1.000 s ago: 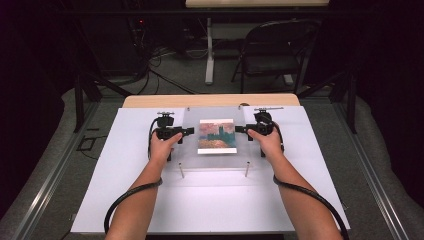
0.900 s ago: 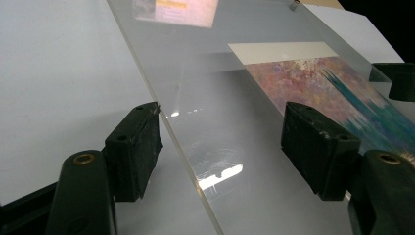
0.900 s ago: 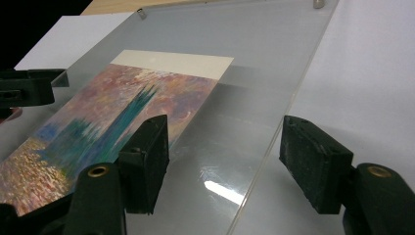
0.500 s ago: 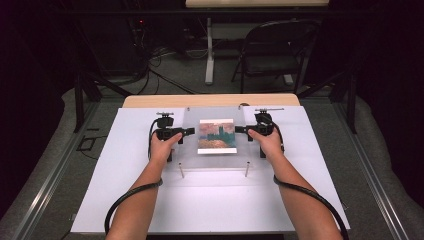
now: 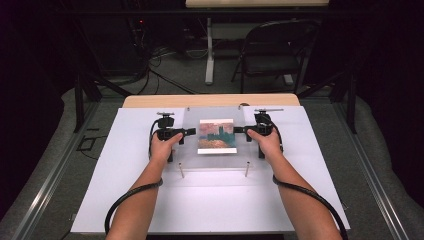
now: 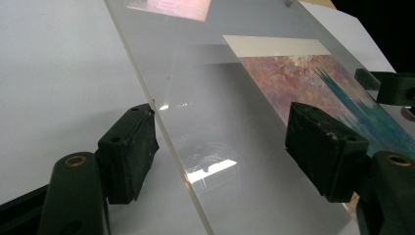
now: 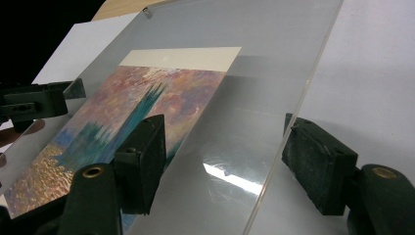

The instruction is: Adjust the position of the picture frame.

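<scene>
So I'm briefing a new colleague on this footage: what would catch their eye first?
First the colourful painted print at the table's middle, lying beneath a clear acrylic sheet. Next the left gripper and right gripper, one at each side edge of the sheet, their fingers open astride the edge.

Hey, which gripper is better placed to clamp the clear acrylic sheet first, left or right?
Left, narrowly. In its own view the left gripper has one jaw touching the edge of the clear acrylic sheet. The right gripper straddles the opposite edge with both jaws apart from it. Both stand open, so it is close.
</scene>
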The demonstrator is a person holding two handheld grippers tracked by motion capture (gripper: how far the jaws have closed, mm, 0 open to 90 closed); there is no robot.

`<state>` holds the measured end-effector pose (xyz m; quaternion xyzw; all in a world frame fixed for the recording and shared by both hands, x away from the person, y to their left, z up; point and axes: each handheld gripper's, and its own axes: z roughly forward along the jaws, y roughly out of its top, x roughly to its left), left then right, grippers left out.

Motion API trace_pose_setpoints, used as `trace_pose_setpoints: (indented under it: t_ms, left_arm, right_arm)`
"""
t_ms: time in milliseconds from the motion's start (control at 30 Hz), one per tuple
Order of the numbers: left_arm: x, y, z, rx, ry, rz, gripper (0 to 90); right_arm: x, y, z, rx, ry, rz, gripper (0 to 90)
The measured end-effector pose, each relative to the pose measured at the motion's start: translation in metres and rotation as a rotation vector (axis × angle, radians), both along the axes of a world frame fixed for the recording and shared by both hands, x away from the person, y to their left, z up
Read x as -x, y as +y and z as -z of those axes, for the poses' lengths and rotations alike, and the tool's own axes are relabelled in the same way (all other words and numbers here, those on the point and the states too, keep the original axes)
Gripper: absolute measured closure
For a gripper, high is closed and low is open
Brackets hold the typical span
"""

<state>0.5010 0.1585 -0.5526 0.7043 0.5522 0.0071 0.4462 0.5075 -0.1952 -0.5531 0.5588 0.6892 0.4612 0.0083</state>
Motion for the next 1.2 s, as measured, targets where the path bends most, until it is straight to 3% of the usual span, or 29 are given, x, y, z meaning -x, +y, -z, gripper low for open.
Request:
trace_pose_setpoints:
  t_ms: [467, 833, 1200]
  left_arm:
    - [-0.002, 0.002, -0.002, 0.006, 0.018, -0.010, 31.5]
    - [-0.001, 0.004, -0.002, 0.020, 0.009, -0.015, 34.4]
    - [0.002, 0.008, -0.011, 0.031, -0.010, -0.017, 36.1]
  right_arm:
    - [0.000, 0.001, -0.002, 0.013, -0.004, 0.005, 32.5]
    - [0.001, 0.002, -0.003, 0.020, -0.012, 0.007, 32.7]
    - [0.005, 0.006, -0.015, 0.047, -0.070, 0.002, 32.8]
